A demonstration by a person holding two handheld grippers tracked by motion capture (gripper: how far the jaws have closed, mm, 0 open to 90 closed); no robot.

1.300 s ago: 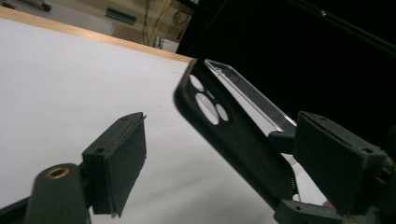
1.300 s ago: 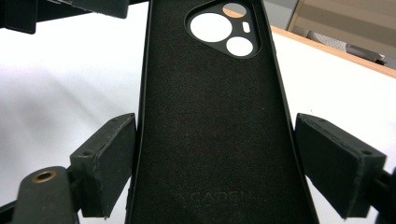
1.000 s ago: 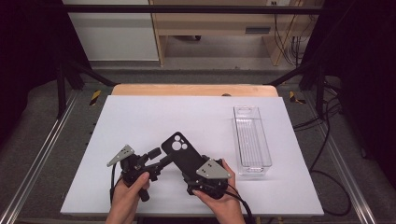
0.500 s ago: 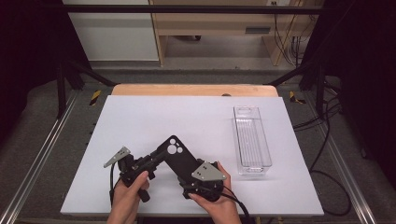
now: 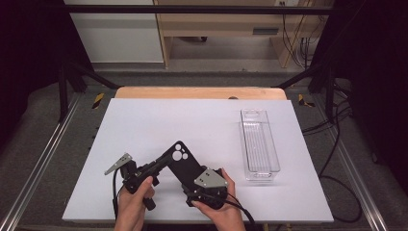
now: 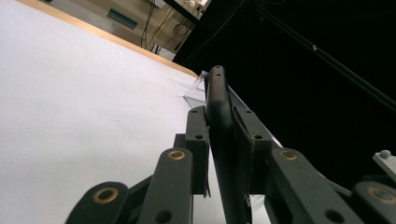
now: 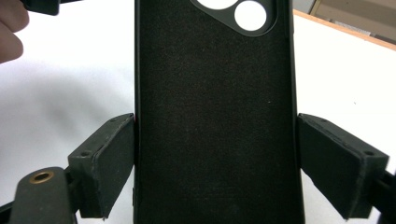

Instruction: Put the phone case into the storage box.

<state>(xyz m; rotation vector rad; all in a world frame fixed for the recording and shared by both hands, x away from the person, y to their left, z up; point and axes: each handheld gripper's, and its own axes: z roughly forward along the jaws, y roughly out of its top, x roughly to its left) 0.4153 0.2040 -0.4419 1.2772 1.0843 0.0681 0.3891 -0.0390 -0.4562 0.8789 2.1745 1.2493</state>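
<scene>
Left fingers (image 6: 196,140) just closed, pinching phone case (image 6: 219,116) edge; right fingers (image 7: 109,154) straddle its sides.

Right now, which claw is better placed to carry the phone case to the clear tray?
Probably the right. The right claw spans the phone case across its width, nearer the clear tray, though its jaws have just been easing open. The left claw, just closing, pinches an edge.

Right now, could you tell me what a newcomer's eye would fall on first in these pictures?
A black phone case is held above the near edge of the white table by both grippers. The left gripper, its jaws just closing, pinches the case's thin edge; the right gripper, its jaws just easing open, has its pads against the case's long sides. A clear plastic tray lies at the right.
</scene>
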